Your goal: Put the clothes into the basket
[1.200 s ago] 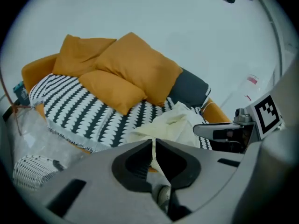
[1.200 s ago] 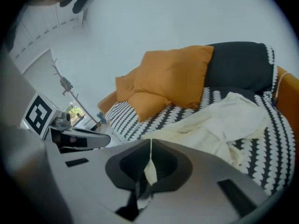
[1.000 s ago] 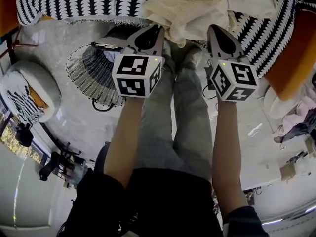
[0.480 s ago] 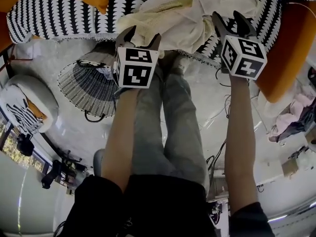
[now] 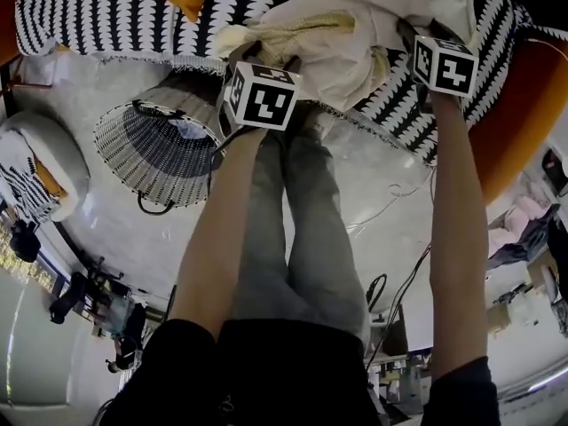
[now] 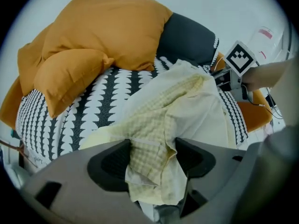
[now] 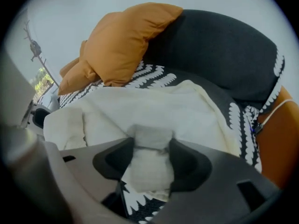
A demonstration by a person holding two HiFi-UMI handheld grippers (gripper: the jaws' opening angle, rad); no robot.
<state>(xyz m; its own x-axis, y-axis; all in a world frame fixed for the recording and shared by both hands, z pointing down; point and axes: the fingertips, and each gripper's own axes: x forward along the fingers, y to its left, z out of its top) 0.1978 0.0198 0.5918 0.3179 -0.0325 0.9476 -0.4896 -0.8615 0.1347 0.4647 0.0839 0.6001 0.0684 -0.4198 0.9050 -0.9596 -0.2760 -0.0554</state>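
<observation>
Left tongs [image 6: 152, 157] wide, jaws just been opening; a pale yellow checked garment [image 6: 161, 120] hangs between the pads, not pinched. Right tongs [image 7: 150, 158] likewise wide and just been opening, with a white fold [image 7: 152, 169] filling the gap. I read both gaps only in the gripper views. Both pieces lie heaped on the black-and-white sofa cover [image 5: 115, 16]. Only the head view gives me the wire basket [image 5: 155, 145]: on the floor, left centre of frame, apart from the heap. Orange cushion [image 6: 103, 31] upper left in the left gripper view
</observation>
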